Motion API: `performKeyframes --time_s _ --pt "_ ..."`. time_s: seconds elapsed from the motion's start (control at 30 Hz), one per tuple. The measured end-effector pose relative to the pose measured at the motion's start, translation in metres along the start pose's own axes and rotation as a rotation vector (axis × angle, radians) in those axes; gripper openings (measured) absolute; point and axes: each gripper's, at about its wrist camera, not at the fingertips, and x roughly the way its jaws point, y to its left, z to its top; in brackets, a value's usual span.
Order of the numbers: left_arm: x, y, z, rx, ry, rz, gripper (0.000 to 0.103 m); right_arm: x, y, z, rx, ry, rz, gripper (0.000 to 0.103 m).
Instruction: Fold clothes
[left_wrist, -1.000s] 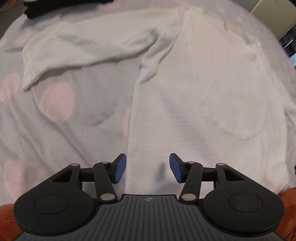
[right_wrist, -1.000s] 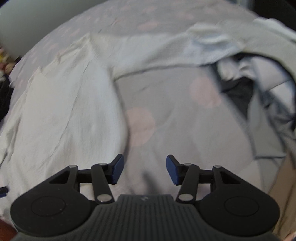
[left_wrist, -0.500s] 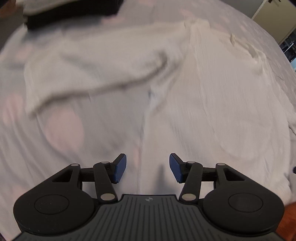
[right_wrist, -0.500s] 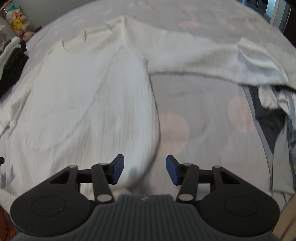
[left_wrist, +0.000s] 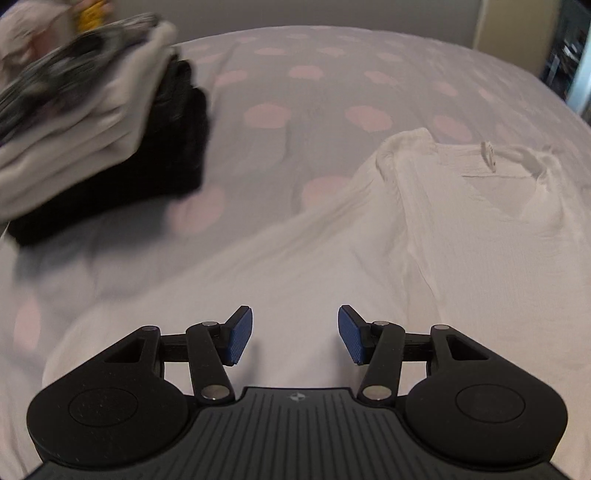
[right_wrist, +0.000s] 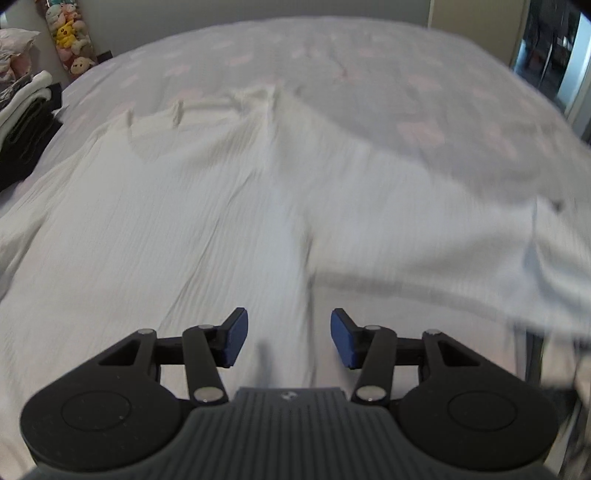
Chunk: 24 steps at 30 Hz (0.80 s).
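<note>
White crinkled shirt (left_wrist: 461, 236) lies spread flat on the bedspread (left_wrist: 332, 81), grey w/ pale pink dots. In the left wrist view the shirt fills the lower centre and right of the frame; V-neck w/ small hanging loop sits at upper right, one sleeve (left_wrist: 229, 266) runs down toward lower left, blurred. Left gripper (left_wrist: 294, 334) at bottom centre, blue pads wide apart, nothing between them, positioned over the sleeve/shoulder area; contact w/ fabric can't be told.

Stack of folded clothes (left_wrist: 96, 140) in upper left of the left wrist view: black items at the bottom, beige/grey ones on top, motion-blurred, sitting on the bedspread apart from the shirt's sleeve.

Right wrist view: same shirt (right_wrist: 166, 229) covers most of the frame from centre to lower left, neckline toward upper centre. Other sleeve (right_wrist: 461, 236) stretches off to the right edge, blurred. Right gripper (right_wrist: 289, 338) at bottom centre, pads spread, released, nothing held, over the shirt body near where the sleeve joins. Bedspread (right_wrist: 406, 81) shows bare across the top. Folded stack (right_wrist: 26, 122) at the left edge. Plush toys (right_wrist: 70, 40) hang at upper left against the wall; a doorway (right_wrist: 554, 59) shows at upper right.
</note>
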Motion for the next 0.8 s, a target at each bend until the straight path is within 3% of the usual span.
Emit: performKeyframes --time_s 0.27,0.33,0.47,0.57,0.63,0.67,0.73,0.77,0.8 --pt "0.072 -0.001 0.033 0.120 0.028 -0.001 0.063 0.064 -0.036 0.074 -0.009 -0.089 -0.091 0.053" --pt "0.076 0.000 0.032 0.125 0.014 -0.016 0.072 0.081 -0.046 0.090 0.003 -0.098 -0.106 0.053" --pt "0.078 0.004 0.030 0.111 -0.031 -0.051 0.070 0.112 -0.057 0.111 0.001 -0.129 -0.134 0.057" --pt "0.078 0.007 0.029 0.101 -0.064 -0.078 0.051 0.132 -0.064 0.120 0.021 -0.129 -0.142 0.060" --pt "0.076 0.006 0.030 0.086 -0.079 -0.085 0.013 0.143 -0.068 0.119 0.064 -0.113 -0.129 0.060" --pt "0.075 0.004 0.031 0.076 -0.083 -0.083 0.007 0.145 -0.067 0.118 0.077 -0.122 -0.130 0.058" --pt "0.075 0.002 0.035 0.047 -0.077 -0.063 0.003 0.145 -0.061 0.118 0.060 -0.126 -0.114 0.039" --pt "0.075 0.003 0.039 0.026 -0.069 -0.055 0.003 0.144 -0.057 0.119 0.038 -0.125 -0.112 0.016" --pt "0.074 0.005 0.043 0.005 -0.068 -0.039 0.002 0.143 -0.053 0.121 0.018 -0.125 -0.128 0.004"
